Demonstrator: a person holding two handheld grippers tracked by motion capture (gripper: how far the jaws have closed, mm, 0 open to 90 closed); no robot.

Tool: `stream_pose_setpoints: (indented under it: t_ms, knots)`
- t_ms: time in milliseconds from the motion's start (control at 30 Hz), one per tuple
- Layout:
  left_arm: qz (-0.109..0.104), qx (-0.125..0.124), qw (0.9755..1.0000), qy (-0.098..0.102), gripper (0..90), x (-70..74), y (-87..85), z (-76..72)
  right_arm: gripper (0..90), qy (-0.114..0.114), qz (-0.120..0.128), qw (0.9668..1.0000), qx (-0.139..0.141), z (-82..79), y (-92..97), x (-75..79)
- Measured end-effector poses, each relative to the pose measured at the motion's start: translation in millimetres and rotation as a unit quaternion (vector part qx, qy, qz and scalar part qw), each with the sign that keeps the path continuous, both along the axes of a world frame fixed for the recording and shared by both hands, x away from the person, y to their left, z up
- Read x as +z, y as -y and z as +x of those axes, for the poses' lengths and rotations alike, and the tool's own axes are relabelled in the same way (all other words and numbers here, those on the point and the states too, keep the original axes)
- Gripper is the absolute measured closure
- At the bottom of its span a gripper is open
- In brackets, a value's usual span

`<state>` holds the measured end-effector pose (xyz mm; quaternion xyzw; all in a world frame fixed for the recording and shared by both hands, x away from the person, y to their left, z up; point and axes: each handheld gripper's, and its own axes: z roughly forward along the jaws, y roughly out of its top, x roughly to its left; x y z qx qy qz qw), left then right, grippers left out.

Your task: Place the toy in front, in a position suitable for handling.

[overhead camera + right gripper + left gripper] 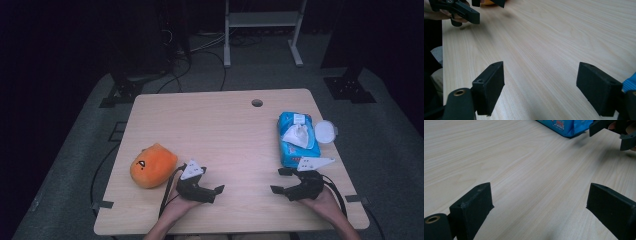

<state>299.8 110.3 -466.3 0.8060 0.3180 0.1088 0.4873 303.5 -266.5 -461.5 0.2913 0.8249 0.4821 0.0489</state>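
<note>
Wipes pack [298, 139]: on the table's [225, 130] right side, long axis running near to far, just beyond the right gripper.
Plush toy [152, 165]: orange, beside the left gripper.
Left gripper [220, 189]: jaws spread wide, empty.
Right gripper [280, 181]: jaws spread wide, empty.

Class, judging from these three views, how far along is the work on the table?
Nothing looks done. The orange plush toy and the blue wipes pack lie untouched on the table. The left gripper and right gripper rest near the front edge, jaws open and empty. Every grasp is still to come.
</note>
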Motion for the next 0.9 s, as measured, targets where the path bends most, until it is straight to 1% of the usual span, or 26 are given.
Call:
stream_pose_setpoints:
  t_ms: [100, 133, 233, 333, 467, 500, 533, 600, 633, 667, 700, 733, 867, 900]
  knots:
    - [-0.002, -0.002, 1.0, 0.0, 5.9, 0.6, -0.1, 0.8, 21.1, -0.003, 0.001, 1.0, 0.0, 0.7, -0.5, -1.1]
    - [-0.009, -0.002, 1.0, 0.0, 5.9, 0.6, -1.0, 1.5, 21.4, -0.004, 0.002, 1.0, 0.0, 1.6, -1.2, -2.1]
    - [-0.011, -0.001, 0.9999, -0.001, 5.9, 0.8, -2.0, 1.5, 21.4, -0.007, 0.003, 1.0, -0.002, 1.8, -1.9, -2.6]
    - [-0.011, -0.003, 0.9999, 0.006, 5.9, 3.1, -2.5, -0.4, 21.4, -0.007, 0.001, 1.0, -0.001, 0.8, -2.4, -2.7]
    - [-0.013, -0.004, 0.9999, 0.009, 5.9, 6.4, -3.6, -1.4, 21.4, -0.003, 0.002, 1.0, -0.003, -0.1, -1.8, -1.1]
    - [-0.017, -0.003, 0.9998, 0.01, 5.9, 7.5, -3.6, -1.5, 21.4, -0.003, 0.002, 1.0, -0.003, -0.1, -1.8, -1.1]
    - [-0.023, -0.005, 0.9997, 0.012, 5.9, 11.7, -4.7, -1.3, 21.4, -0.003, 0.003, 1.0, -0.004, -0.1, -0.9, -1.0]
    - [-0.026, -0.004, 0.9995, 0.015, 5.9, 14.3, -4.9, -1.6, 21.4, -0.004, 0.003, 1.0, -0.004, 0.0, -0.2, -1.0]
    - [-0.027, -0.005, 0.9994, 0.019, 5.9, 17.3, -5.5, -1.6, 21.4, -0.004, 0.003, 1.0, -0.004, 0.0, -0.2, -1.0]
    - [-0.032, -0.006, 0.9991, 0.027, 5.9, 23.6, -6.9, -1.5, 21.4, -0.002, 0.005, 1.0, -0.004, 0.1, 0.2, -0.7]
    - [-0.032, -0.006, 0.9991, 0.027, 5.9, 23.6, -6.9, -1.5, 21.4, -0.002, 0.005, 1.0, -0.004, 0.1, 0.2, -0.7]
    - [-0.035, -0.005, 0.9988, 0.034, 5.9, 29.8, -9.6, -1.3, 21.4, -0.003, 0.004, 1.0, -0.004, 0.2, -0.1, -0.6]
    - [-0.034, -0.003, 0.9985, 0.042, 5.9, 36.6, -13.8, -0.8, 21.4, -0.003, 0.004, 1.0, -0.004, 0.2, -0.9, -0.9]
    - [-0.035, -0.002, 0.9983, 0.046, 6.0, 40.6, -17.2, -0.4, 21.4, -0.004, 0.002, 1.0, -0.004, 0.2, -1.4, -1.1]
